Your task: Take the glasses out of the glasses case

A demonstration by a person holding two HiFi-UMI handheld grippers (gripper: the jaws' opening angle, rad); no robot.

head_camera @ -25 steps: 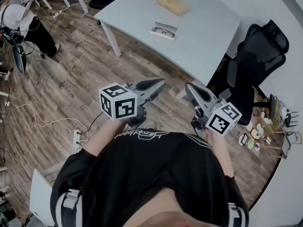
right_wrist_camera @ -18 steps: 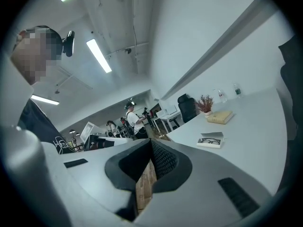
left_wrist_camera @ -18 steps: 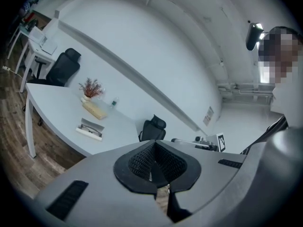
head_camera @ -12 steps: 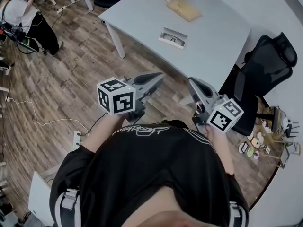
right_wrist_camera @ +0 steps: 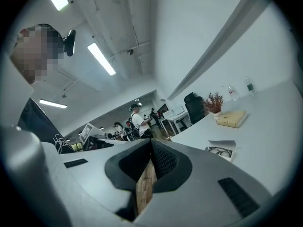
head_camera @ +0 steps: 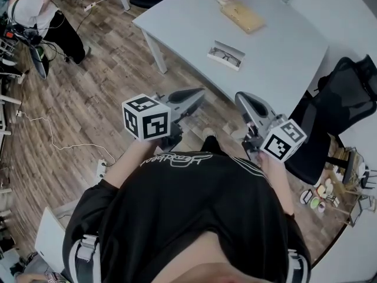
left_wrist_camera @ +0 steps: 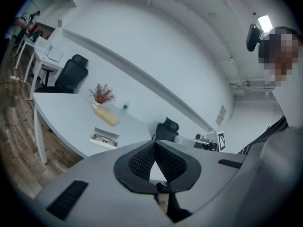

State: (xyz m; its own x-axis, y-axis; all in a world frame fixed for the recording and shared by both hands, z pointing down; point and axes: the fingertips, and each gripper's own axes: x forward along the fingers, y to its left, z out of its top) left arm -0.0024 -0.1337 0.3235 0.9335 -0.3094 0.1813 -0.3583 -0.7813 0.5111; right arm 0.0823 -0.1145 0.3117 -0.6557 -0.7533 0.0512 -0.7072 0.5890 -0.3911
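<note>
Holding the left claw (head_camera: 199, 93) and right claw (head_camera: 241, 97) out over the wood floor (head_camera: 88, 99), both pinched together on nothing. Nowhere close to the glasses case (head_camera: 236, 62), sitting open on the white counter (head_camera: 283, 37) with the glasses (head_camera: 225, 55) lying inside, near a tan box (head_camera: 243, 16).

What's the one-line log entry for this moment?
stage: pre-grasp | left gripper: jaws shut, empty | right gripper: jaws shut, empty | glasses: in open glasses case on table, untouched

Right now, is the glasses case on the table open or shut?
Open. The glasses case lies on the table, and the glasses show plainly inside it, uncovered, in the head view and both gripper views.
</note>
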